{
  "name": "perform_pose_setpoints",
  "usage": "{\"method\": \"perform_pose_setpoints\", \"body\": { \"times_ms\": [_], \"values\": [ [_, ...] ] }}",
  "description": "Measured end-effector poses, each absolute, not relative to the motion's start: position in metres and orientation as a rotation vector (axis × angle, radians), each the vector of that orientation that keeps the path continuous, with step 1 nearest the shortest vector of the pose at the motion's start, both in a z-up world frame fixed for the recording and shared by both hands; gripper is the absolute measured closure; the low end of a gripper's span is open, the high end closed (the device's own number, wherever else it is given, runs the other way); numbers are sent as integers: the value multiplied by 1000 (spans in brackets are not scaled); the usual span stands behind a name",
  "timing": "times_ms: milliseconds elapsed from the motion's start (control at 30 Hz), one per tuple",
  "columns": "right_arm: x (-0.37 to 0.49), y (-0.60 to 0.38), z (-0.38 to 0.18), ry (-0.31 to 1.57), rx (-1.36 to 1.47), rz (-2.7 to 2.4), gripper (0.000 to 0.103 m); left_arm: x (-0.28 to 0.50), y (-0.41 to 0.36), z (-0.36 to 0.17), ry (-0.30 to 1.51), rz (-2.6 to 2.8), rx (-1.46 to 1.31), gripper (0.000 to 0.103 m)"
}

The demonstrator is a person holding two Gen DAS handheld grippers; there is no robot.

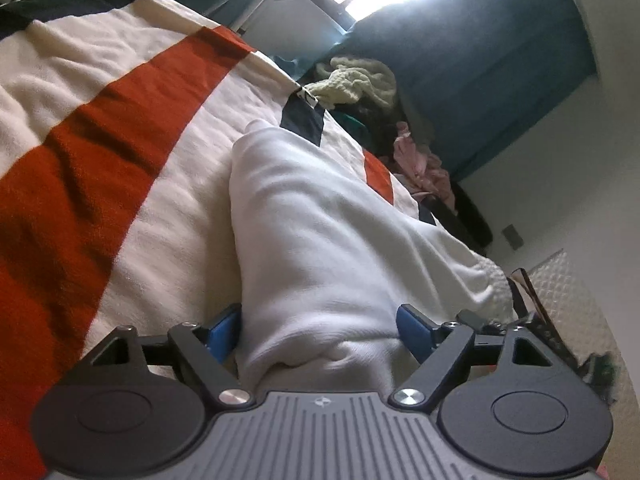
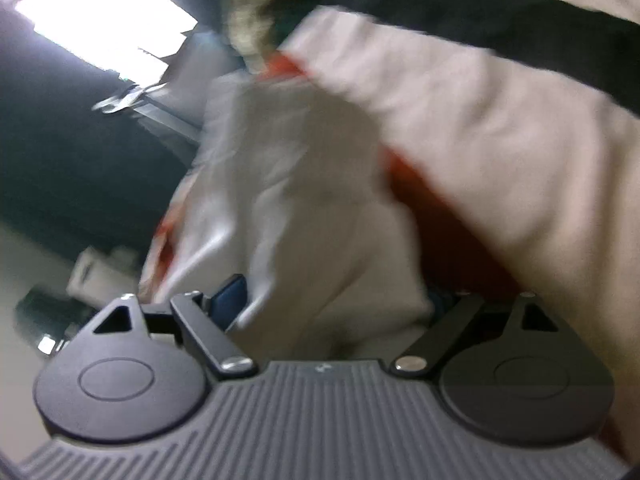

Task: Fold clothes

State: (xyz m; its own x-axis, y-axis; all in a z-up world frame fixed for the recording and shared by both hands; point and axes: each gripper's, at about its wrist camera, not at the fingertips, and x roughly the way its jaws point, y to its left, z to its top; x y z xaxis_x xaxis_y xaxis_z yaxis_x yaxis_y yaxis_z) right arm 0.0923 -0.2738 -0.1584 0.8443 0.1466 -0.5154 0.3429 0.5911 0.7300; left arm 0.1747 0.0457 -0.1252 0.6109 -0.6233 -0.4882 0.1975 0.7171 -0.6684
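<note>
on the striped blanket (image 1: 120, 168) lies the white garment (image 1: 320, 240), bunched between both grippers' parted fingers, left (image 1: 320, 330) and right (image 2: 336, 300); close each firmly before lifting, keeping edges level.
</note>
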Motion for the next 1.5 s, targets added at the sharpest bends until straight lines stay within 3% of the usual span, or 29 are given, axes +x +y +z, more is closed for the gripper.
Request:
{"method": "perform_pose_setpoints", "body": {
  "times_ms": [100,167,233,333,433,933,1300,1500],
  "values": [
    [92,-267,-152,565,897,-100,15,174,51,-126,783,-503,-634,28],
    [91,-267,-152,571,890,-113,28,173,48,-121,772,-502,-605,38],
    [91,-268,-151,576,884,-126,48,170,44,-118,754,-499,-576,43],
    [89,-269,-151,584,874,-146,62,166,42,-113,721,-494,-571,51],
    [85,-267,-134,512,859,-130,68,162,48,-103,682,-513,-616,55],
    [60,-321,-44,221,924,-45,71,180,-3,-11,504,-599,-730,58],
    [89,-447,14,80,777,-126,71,283,-168,46,468,-775,-607,59],
    [129,-515,-1,78,783,-221,71,347,-263,44,491,-776,-475,59]
  ]
}}
